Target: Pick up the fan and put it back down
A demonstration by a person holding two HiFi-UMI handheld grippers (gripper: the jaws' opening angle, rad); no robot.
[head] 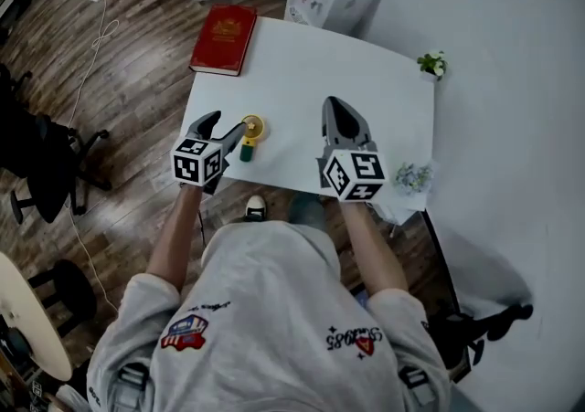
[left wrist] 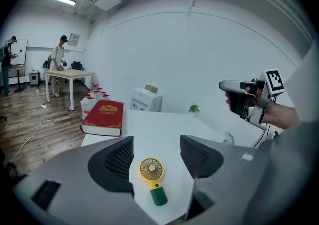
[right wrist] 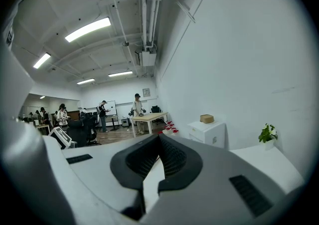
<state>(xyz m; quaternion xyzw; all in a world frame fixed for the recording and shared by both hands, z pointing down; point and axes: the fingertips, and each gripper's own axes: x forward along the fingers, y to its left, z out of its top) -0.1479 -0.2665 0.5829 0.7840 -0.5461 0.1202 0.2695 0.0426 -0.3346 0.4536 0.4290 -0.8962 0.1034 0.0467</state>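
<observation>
- At the white table (head: 302,63), a person brings the left gripper (left wrist: 156,144) in over the near left edge, angled down, its jaws spread wide with nothing pressed between them.
- The fan (left wrist: 152,176), a small yellow one with a flower at its hub and a green handle, lies flat on the table close to that near left edge. Its handle points back toward the person, and it sits framed in the gap between the open jaws without touching either one.
- The wide spread looks chosen to let the jaws pass either side of the fan before they close on it. By this reading the pick-up is only at the approach, and the fan has not yet left the table.
- The right gripper (right wrist: 159,141) hovers above the middle of the table with its jaws closed together on nothing. It is well apart from the fan and appears to be kept out of the working side.
- A red book (head: 224,38) lies on the table's far left corner, and a small potted plant (head: 431,64) stands at the far right corner. Both are clear of the approach, so the lift should meet no obstacle.
</observation>
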